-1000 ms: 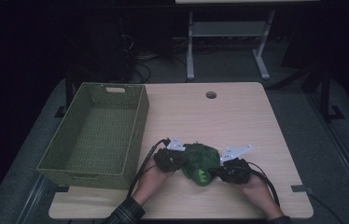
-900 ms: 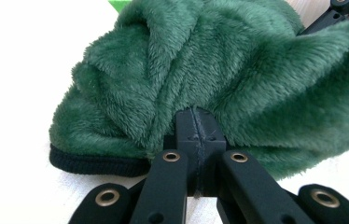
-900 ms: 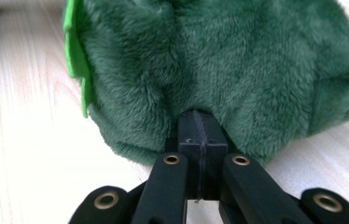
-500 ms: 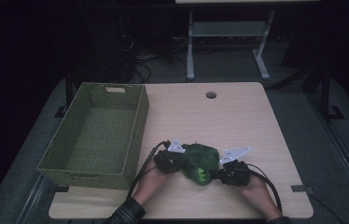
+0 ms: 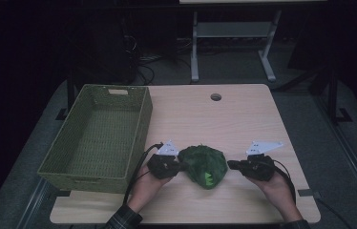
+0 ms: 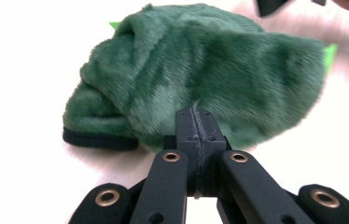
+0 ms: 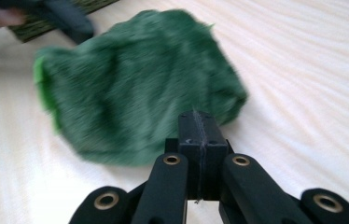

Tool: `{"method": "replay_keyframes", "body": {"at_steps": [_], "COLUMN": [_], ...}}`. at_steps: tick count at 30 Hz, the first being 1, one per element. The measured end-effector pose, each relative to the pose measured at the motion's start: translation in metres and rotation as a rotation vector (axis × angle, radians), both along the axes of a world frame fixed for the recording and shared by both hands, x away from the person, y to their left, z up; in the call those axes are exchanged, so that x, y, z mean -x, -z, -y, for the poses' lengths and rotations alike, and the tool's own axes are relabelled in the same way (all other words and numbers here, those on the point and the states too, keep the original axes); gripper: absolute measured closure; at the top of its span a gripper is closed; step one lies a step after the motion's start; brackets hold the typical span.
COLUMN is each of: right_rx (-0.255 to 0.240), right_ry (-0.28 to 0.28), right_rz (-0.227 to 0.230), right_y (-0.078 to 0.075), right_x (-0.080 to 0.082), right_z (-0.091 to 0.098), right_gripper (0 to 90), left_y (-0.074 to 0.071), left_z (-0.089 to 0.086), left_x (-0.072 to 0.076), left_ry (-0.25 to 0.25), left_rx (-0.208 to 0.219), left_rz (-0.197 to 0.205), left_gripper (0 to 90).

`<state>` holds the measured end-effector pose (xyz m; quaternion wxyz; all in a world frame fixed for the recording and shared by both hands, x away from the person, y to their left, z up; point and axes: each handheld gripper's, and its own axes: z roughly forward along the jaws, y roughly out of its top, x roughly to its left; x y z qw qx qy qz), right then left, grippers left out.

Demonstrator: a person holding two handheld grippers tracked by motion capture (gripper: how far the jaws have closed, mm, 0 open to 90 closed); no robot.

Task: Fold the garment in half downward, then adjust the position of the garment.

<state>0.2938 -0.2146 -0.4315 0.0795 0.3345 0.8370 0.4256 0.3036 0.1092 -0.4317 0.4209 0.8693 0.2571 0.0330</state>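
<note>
On the near desk [image 5: 243,119], closed, empty tongs flank a green plush [image 5: 203,164].
Left tongs [image 5: 182,166] and right tongs [image 5: 231,165] should open wide, then pinch the fur firmly.

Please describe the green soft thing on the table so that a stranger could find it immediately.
On the light wooden table, look right of the woven green basket, near the front edge. There, between the two black tongs, lies a dark green plush toy. It is the one furry item, with bright green trim.

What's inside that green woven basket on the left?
The basket looks empty: its woven floor shows bare, with no object lying on it. The strip of floor just behind its near wall is hidden from the high view. The green plush lies outside, on the table.
</note>
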Motion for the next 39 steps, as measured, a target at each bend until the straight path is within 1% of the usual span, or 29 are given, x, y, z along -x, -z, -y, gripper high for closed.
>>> {"method": "replay_keyframes", "body": {"at_steps": [3,4,6,7,9,10,11,13,14,17,18,21,22,23,24,25,26,27,29,32,36,37,38,39], "right_rx": [0.007,0.009,0.01,0.006,0.004,0.007,0.005,0.002,-0.003,0.002,0.0,0.001,0.006,0.009,0.016,0.021,0.026,0.03,0.032,0.037,0.056,0.058,0.059,0.063], "right_ry": [0.019,0.03,0.036,0.045,0.052,0.054,0.06,0.059,0.065,0.055,0.052,0.04,0.033,0.029,0.02,0.015,0.015,0.009,0.002,-0.008,-0.036,-0.036,-0.038,-0.042], "right_rz": [0.013,0.013,0.018,0.03,0.02,0.031,0.044,0.034,0.042,0.033,0.039,0.019,0.023,0.011,0.015,0.006,0.002,-0.007,-0.009,-0.026,-0.032,-0.043,-0.044,-0.044], "right_y": [-0.001,-0.001,-0.003,-0.004,-0.005,-0.006,-0.006,-0.008,-0.008,-0.008,-0.007,-0.004,-0.002,-0.001,0.001,0.003,0.004,0.006,0.009,0.012,0.017,0.017,0.017,0.018], "right_x": [-0.01,-0.015,-0.022,-0.026,-0.034,-0.038,-0.042,-0.051,-0.055,-0.065,-0.068,-0.076,-0.078,-0.08,-0.082,-0.083,-0.083,-0.084,-0.084,-0.084,-0.084,-0.084,-0.084,-0.084], "right_z": [0.0,-0.002,-0.004,-0.005,-0.008,-0.01,-0.011,-0.015,-0.017,-0.024,-0.027,-0.035,-0.038,-0.041,-0.043,-0.046,-0.047,-0.049,-0.051,-0.054,-0.058,-0.058,-0.058,-0.058], "right_gripper": [89.8,89.8,89.8,89.8,89.8,89.8,89.8,89.8,89.8,89.8,89.8,89.8,89.8,89.8,89.8,89.8,89.8,89.8,89.8,89.8,89.8,89.8,89.8,89.8], "left_y": [-0.001,-0.001,-0.001,-0.001,0.0,0.001,0.001,0.003,0.003,0.006,0.007,0.01,0.011,0.012,0.012,0.012,0.013,0.014,0.016,0.019,0.024,0.025,0.025,0.026], "left_z": [-0.002,-0.002,-0.003,-0.003,-0.002,-0.001,-0.001,0.002,0.004,0.009,0.012,0.018,0.022,0.024,0.028,0.029,0.033,0.035,0.041,0.047,0.049,0.049,0.048,0.047], "left_x": [0.009,0.011,0.017,0.019,0.023,0.026,0.028,0.032,0.034,0.037,0.038,0.04,0.041,0.042,0.043,0.043,0.045,0.046,0.046,0.042,0.035,0.033,0.031,0.029], "left_ry": [0.01,0.014,0.028,0.035,0.048,0.05,0.06,0.072,0.078,0.098,0.106,0.127,0.13,0.14,0.151,0.164,0.172,0.174,0.185,0.175,0.138,0.135,0.124,0.117], "left_rx": [0.013,0.014,0.012,0.013,0.016,0.021,0.016,0.017,0.019,0.014,0.014,0.007,0.014,0.012,0.019,0.012,0.017,0.018,0.019,0.026,-0.038,-0.05,-0.062,-0.061], "left_rz": [-0.009,-0.008,-0.014,-0.015,-0.022,-0.029,-0.026,-0.034,-0.035,-0.035,-0.041,-0.048,-0.053,-0.054,-0.062,-0.06,-0.061,-0.063,-0.068,-0.067,-0.043,-0.039,-0.037,-0.041], "left_gripper": [89.8,89.8,89.8,89.8,89.8,89.8,89.8,89.8,89.8,89.8,89.8,89.8,89.8,89.8,89.8,89.8,89.8,89.8,89.8,89.8,89.8,89.8,89.8,89.8]}}
